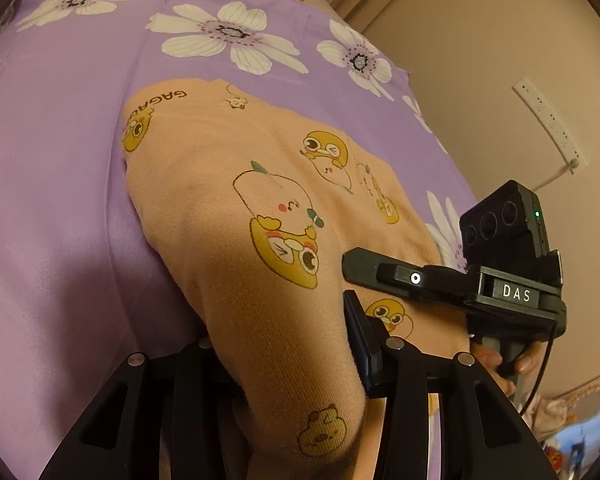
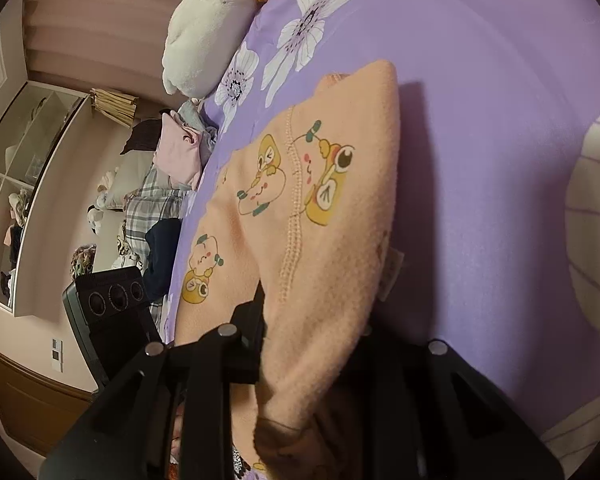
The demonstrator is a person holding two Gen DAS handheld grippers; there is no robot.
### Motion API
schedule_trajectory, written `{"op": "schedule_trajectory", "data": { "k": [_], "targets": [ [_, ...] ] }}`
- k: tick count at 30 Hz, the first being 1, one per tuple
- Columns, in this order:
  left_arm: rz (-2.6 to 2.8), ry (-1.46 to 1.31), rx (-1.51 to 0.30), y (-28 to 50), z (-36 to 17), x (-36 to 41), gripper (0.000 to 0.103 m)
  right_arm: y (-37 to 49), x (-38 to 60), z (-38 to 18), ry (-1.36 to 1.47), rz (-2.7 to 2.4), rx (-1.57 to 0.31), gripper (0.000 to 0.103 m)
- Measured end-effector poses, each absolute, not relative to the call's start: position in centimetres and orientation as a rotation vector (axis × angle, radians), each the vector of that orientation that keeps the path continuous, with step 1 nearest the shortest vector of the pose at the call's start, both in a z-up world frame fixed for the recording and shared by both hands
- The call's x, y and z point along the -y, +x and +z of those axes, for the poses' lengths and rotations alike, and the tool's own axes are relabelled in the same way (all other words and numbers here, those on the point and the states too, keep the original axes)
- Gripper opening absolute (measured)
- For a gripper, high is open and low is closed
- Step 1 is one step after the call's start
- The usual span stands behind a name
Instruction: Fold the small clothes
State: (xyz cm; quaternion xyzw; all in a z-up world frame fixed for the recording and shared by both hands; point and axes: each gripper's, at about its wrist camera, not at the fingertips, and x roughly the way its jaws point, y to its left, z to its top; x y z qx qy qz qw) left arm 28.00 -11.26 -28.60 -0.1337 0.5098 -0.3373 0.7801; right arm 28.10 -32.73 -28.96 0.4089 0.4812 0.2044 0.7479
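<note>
Nearest the lens: peach fabric bunches between the black fingers of both tongs, so close that it fills the lower half of each wrist view.
Bed sheet (image 1: 60, 200): purple with large white flowers; it is the broad, flat work surface and lies under everything else.
Garment (image 1: 228, 184): a small peach knit piece printed with yellow cartoon ducks and the word GAGA. Most of it lies on the sheet near the bed's edge, while its near edge rises off the sheet into the two tongs.
Why it is raised: gripped at two points along one edge, the cloth can probably be carried over itself to form a fold; this is a judgement.
Left gripper (image 1: 284, 380): clenched on a thick roll of the peach fabric, which passes between its fingers and keeps them fairly wide apart.
Right gripper (image 2: 300, 360): clamped on a thinner bunch of the same edge, next to a stitched seam (image 2: 292, 216) and a small white label (image 2: 392, 272).
Right gripper seen from the left: it reaches in over the cloth beside the left one, and part of a hand (image 1: 516, 360) wraps its handle.
Stuffed toy (image 2: 204, 32): white and orange, at the far end of the bed, well apart from the garment.
Clothes pile (image 2: 168, 184): plaid, pink and dark items past the bed's edge, possibly waiting their turn.
Power strip (image 1: 548, 120): white, on the wall beyond the bed.
</note>
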Motion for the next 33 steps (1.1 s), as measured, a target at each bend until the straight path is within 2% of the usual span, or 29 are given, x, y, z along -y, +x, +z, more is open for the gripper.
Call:
{"op": "schedule_trajectory", "data": {
  "k": [33],
  "targets": [
    [-0.679,-0.237,-1.086,27.92,-28.25,12.11,0.044,27.33,32.24,-28.24,0.835,0.420,-1.037,0.019]
  ]
}}
